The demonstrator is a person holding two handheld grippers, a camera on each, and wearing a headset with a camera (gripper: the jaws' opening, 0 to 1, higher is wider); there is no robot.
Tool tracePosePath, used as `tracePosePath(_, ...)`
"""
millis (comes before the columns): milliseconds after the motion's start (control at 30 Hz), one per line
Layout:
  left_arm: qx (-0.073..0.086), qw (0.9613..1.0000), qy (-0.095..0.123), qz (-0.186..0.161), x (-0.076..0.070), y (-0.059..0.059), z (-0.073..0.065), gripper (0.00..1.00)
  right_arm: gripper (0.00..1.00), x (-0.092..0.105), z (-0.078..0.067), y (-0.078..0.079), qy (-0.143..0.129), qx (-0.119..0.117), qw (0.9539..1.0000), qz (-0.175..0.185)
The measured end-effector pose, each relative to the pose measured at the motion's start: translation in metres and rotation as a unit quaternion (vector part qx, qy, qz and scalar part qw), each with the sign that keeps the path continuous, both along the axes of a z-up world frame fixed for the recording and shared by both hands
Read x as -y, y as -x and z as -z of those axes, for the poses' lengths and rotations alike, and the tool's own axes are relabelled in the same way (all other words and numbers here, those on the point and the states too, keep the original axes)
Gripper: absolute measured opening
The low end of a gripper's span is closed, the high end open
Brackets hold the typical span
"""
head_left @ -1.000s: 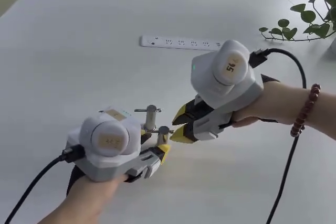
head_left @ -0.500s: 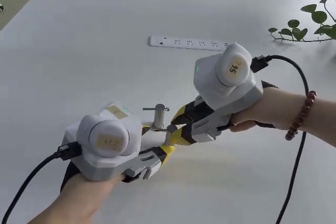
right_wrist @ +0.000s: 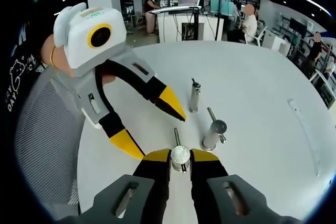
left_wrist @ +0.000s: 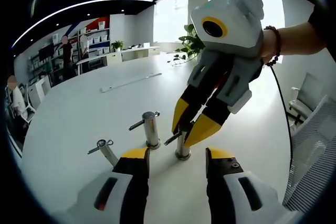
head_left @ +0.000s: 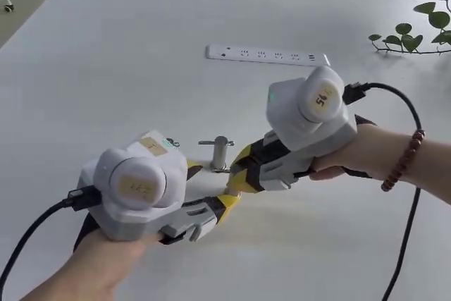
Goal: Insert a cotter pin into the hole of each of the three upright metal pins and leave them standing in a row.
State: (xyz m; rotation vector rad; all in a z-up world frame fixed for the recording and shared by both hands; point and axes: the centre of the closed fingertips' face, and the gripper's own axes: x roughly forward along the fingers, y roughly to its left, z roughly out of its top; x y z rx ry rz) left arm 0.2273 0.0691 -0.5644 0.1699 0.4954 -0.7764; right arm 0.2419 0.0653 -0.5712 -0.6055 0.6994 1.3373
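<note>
- While your right gripper (right_wrist: 180, 159) clamped the head of the nearest metal pin (right_wrist: 180, 153), its cotter pin (right_wrist: 177, 136) ran level, straight ahead along the jaws.
- Your left gripper (left_wrist: 177, 153) hung spread, straddling that pin's base.
- Two cottered pins (right_wrist: 213, 132) stood beyond.

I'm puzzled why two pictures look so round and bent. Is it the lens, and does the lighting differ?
Head view: straight lines, soft even light, faint shadows on the table. Left gripper view: fisheye lens bends the room, windows glare white. Right gripper view: same bending, dimmer room, nearest pin sharp.
</note>
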Motion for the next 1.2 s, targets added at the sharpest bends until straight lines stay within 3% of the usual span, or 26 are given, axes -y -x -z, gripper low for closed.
tracePosePath(700,0.002,0.9999,0.008,-0.012,-0.016,0.004,-0.007,0.45,0.08,0.006,-0.002,0.0,-0.002,-0.001,1.0,-0.004)
tracePosePath(1200,-0.002,0.9996,0.014,-0.026,-0.034,0.014,-0.013,0.55,0.08,0.025,-0.008,-0.015,-0.002,0.002,0.9998,0.019)
